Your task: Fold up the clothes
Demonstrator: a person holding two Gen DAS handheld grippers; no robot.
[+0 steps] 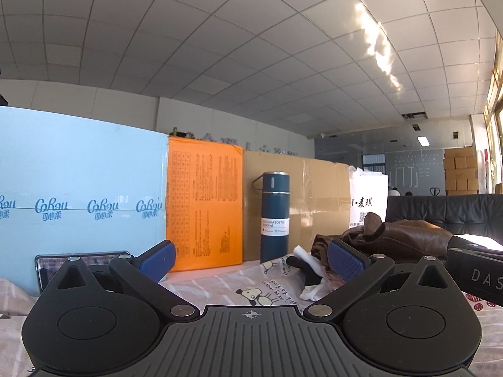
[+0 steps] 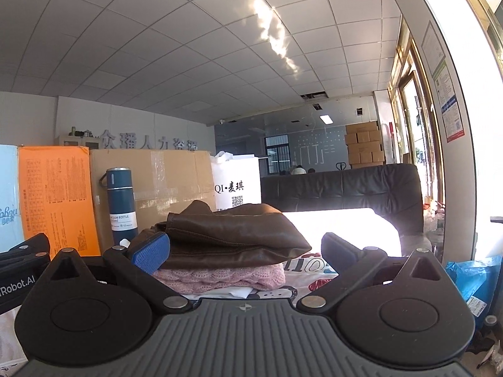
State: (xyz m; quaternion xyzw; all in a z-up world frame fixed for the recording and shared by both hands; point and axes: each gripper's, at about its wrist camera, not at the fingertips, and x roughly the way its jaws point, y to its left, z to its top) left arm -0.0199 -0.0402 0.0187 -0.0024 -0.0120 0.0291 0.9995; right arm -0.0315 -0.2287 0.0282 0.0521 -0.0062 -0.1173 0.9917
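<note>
Fingers spread wide and empty on left gripper (image 1: 251, 259), loose garments (image 1: 309, 270) at 1 o'clock on printed sheet (image 1: 220, 292); right gripper (image 2: 245, 251) equally wide, nothing held, brown leather jacket (image 2: 232, 235) stacked on pink knit (image 2: 220, 278) at 12, probably staged for folding.

A brown leather jacket (image 2: 232, 235), smooth with a dull sheen, lies folded on a pink knitted garment (image 2: 220, 278) of rough, looped texture. To the far left a dark blue metal vacuum bottle (image 1: 275, 216) looks satin-smooth, with a matt paper label. Behind it stands a matt brown cardboard box (image 1: 317, 201) with glossy tape. The near printed cotton sheet (image 1: 251, 289) looks soft and matt.
</note>
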